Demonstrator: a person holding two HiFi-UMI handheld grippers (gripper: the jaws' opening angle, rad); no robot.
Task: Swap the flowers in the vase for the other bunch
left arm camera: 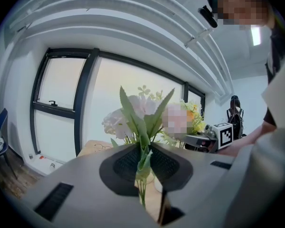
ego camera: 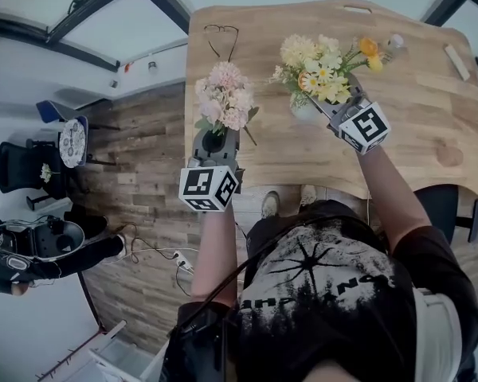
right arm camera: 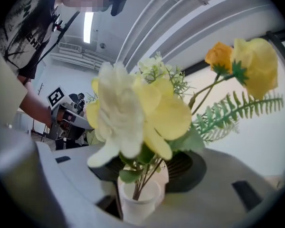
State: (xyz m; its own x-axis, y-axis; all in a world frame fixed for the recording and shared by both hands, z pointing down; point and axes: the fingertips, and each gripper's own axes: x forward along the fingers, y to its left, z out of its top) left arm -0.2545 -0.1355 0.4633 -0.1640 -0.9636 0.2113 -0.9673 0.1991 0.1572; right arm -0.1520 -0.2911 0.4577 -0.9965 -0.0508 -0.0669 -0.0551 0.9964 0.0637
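A pink flower bunch (ego camera: 223, 94) stands upright over the left part of the wooden table (ego camera: 414, 110), and my left gripper (ego camera: 215, 140) is shut on its green stems. In the left gripper view the stems (left arm camera: 142, 167) are pinched between the dark pads. A yellow and white bunch (ego camera: 323, 68) sits with its stems in a small white vase (ego camera: 303, 110). My right gripper (ego camera: 327, 106) is at the vase top. In the right gripper view its pads stand apart on either side of the stems (right arm camera: 145, 172), above the vase (right arm camera: 137, 201), without pressing them.
A pair of glasses (ego camera: 221, 38) lies at the table's far left. A small white block (ego camera: 457, 60) lies near the far right edge. The person's shoes (ego camera: 271, 204) show under the near table edge. Wooden flooring and a black chair (ego camera: 20, 169) are to the left.
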